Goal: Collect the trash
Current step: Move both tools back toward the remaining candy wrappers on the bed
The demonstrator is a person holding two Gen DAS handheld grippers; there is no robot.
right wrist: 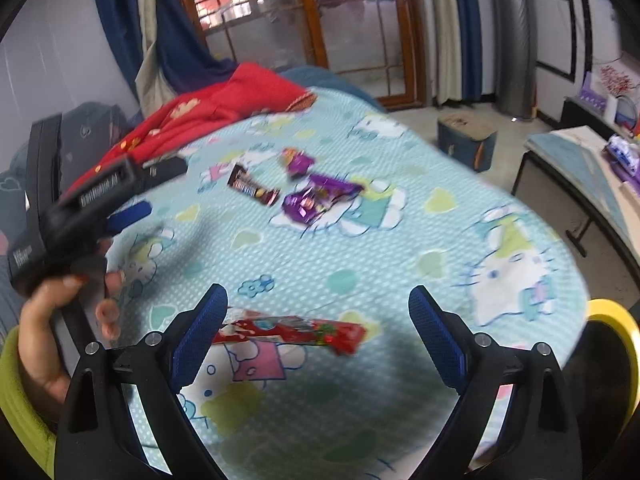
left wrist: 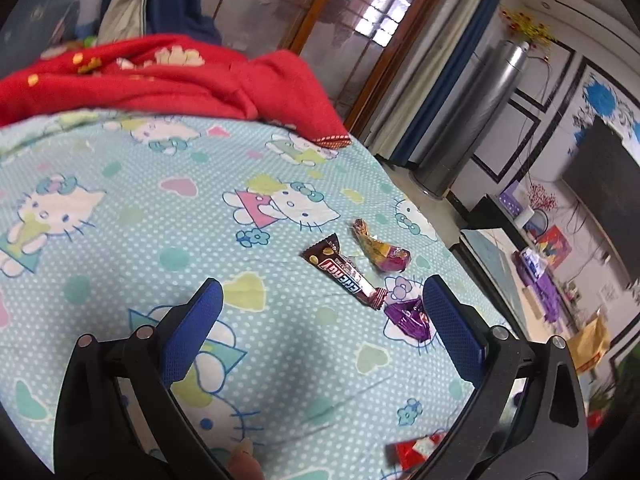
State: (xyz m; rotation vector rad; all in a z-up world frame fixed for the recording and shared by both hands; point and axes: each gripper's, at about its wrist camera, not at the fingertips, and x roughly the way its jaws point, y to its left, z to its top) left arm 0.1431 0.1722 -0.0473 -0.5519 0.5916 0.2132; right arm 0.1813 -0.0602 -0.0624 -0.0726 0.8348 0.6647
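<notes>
Wrappers sit loose on the bed sheet (left wrist: pixel 120 240), none collected yet.

Left wrist view: left gripper (left wrist: pixel 322 300) hangs over the bed, jaws spread wide, nothing between them. Brown candy bar wrapper (left wrist: pixel 340 270) lies flat ahead, between the finger lines. Crumpled yellow-purple wrapper (left wrist: pixel 382 250) is just beyond it. Purple foil wrapper (left wrist: pixel 408 318) lies touching or just beside the inner face of the right-hand finger. Corner of a red wrapper (left wrist: pixel 416 450) shows at the bottom edge. Red blanket (left wrist: pixel 180 76) is bunched at the far side of the bed, well apart from the trash. The wide opening and forward aim look like staging for a pick, likely the brown or purple one.

Right wrist view: right gripper (right wrist: pixel 318 306) is also spread and empty, hovering above the red wrapper (right wrist: pixel 288 330), which lies flat with one end near or under the left-hand finger; motion blur leaves contact unclear. Brown, purple and small purple wrappers cluster farther up the bed. The left gripper (right wrist: pixel 132 210) enters from the left, held in a hand (right wrist: pixel 60 320) with a yellow-green sleeve.

Containers: a yellow-rimmed dark object (right wrist: pixel 612 352) at the right edge may be a bin; its contents are hidden. No other trash receptacle is identifiable.
</notes>
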